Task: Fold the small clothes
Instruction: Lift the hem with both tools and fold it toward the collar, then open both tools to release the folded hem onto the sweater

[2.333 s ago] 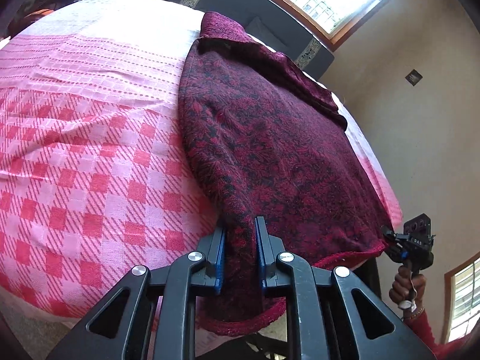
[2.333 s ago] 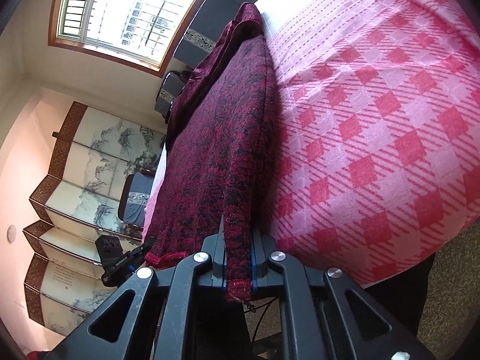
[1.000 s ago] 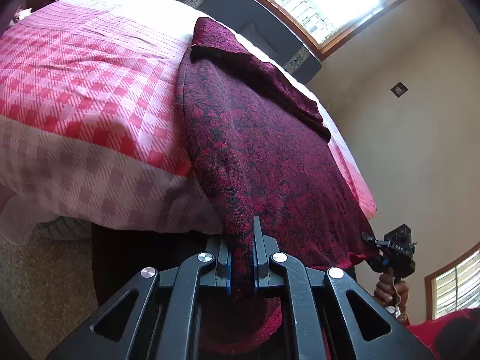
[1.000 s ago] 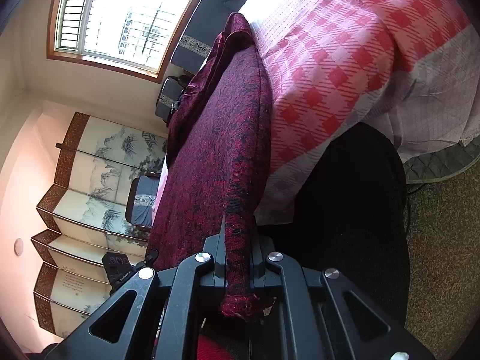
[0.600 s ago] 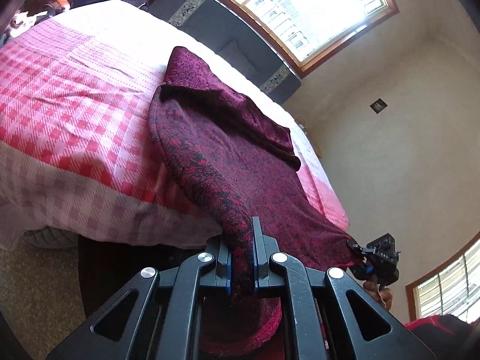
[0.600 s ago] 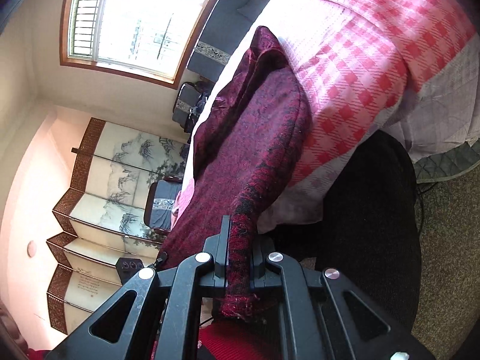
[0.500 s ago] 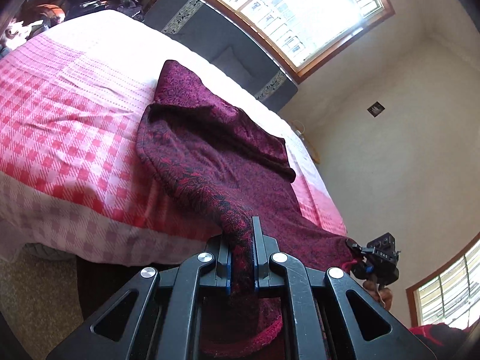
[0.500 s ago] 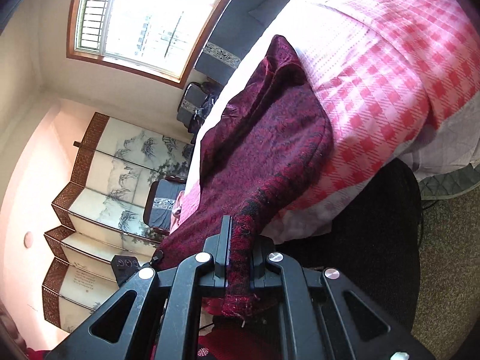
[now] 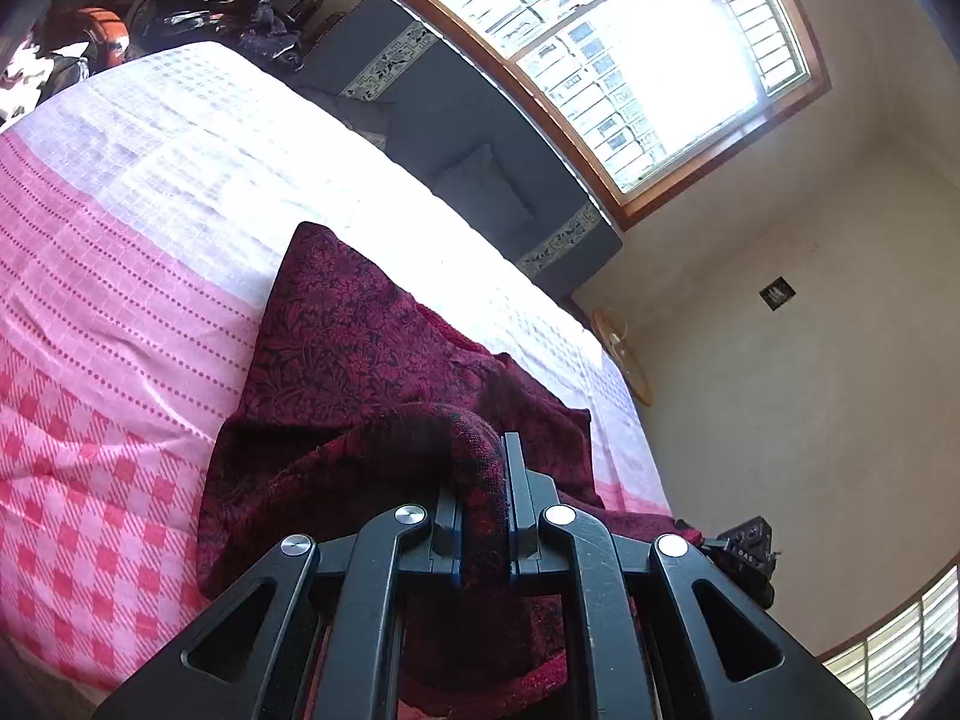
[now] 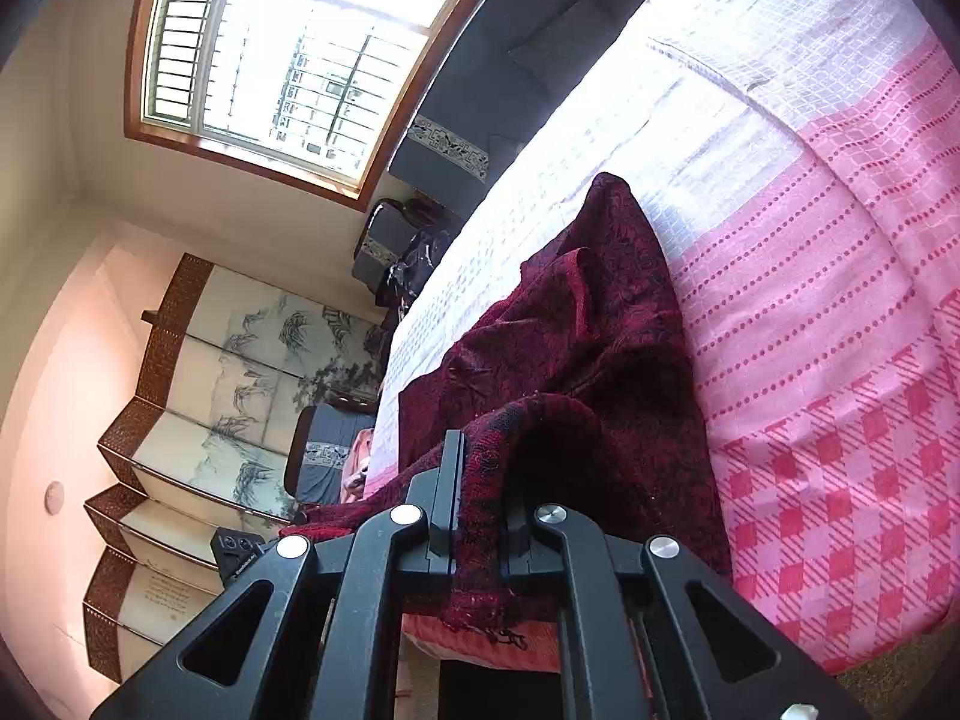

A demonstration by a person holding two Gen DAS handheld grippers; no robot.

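A dark red patterned garment [image 9: 360, 360] lies on the pink checked bed cover [image 9: 90, 360]. My left gripper [image 9: 480, 480] is shut on one corner of its near hem and holds it lifted over the cloth's middle. My right gripper [image 10: 483, 480] is shut on the other corner of the garment [image 10: 600, 324], also lifted, so the near part arches over the far part. The right gripper also shows at the lower right in the left wrist view [image 9: 744, 552], and the left gripper at the lower left in the right wrist view [image 10: 237, 549].
A dark sofa [image 9: 456, 138] stands under a bright window [image 9: 630, 54] beyond the bed. A folding painted screen [image 10: 198, 420] and a dark chair [image 10: 324, 456] stand at the bed's side. Dark bags [image 9: 210, 6] lie at the far corner.
Both grippers have risen and moved forward over the bed with the hem. The garment, earlier pulled flat off the bed edge, now doubles over itself.
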